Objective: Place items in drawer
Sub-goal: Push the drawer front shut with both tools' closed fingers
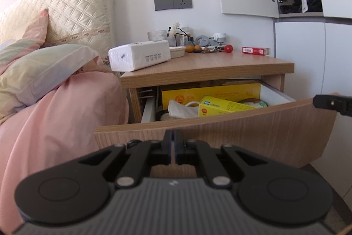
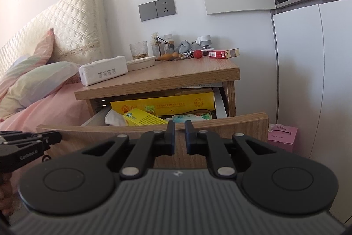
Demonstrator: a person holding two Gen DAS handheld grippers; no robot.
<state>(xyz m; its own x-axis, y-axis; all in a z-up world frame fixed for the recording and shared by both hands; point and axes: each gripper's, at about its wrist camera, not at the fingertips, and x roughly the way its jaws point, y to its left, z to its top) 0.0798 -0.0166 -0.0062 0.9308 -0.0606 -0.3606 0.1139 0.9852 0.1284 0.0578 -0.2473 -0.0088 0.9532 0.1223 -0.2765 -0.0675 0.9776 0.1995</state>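
Bedding fills the left of both views — a pink duvet (image 1: 55, 120) with pastel pillows (image 1: 41, 67) against a quilted cream headboard (image 1: 74, 6). Next to it stands a wooden nightstand (image 2: 167, 78). On its top, from the left: a white tissue pack (image 1: 139, 55), a shallow cream dish (image 2: 140, 63), a glass cup (image 2: 138, 50), some small clutter at the back too small to tell, a red ball (image 2: 198, 53) and a red cigarette box (image 2: 223, 53) near the right edge.

Below the top, the drawer (image 1: 242, 124) stands pulled out. Inside it lie a crumpled white tissue (image 1: 181, 110) at the left, a small yellow box (image 1: 222, 108) leaning over it, and a large yellow box (image 2: 162, 104) along the back.

The left gripper (image 1: 174, 142) sits in front of the drawer front with its fingers pressed together and nothing between them. The right gripper (image 2: 179, 127) is at the drawer front's upper edge, fingers narrowly apart — empty as well. Each shows at the edge of the other's view. A pink carton (image 2: 282, 136) stands on the floor to the right of the drawer, beside the white wardrobe (image 2: 308, 72), whose upper door hangs open.
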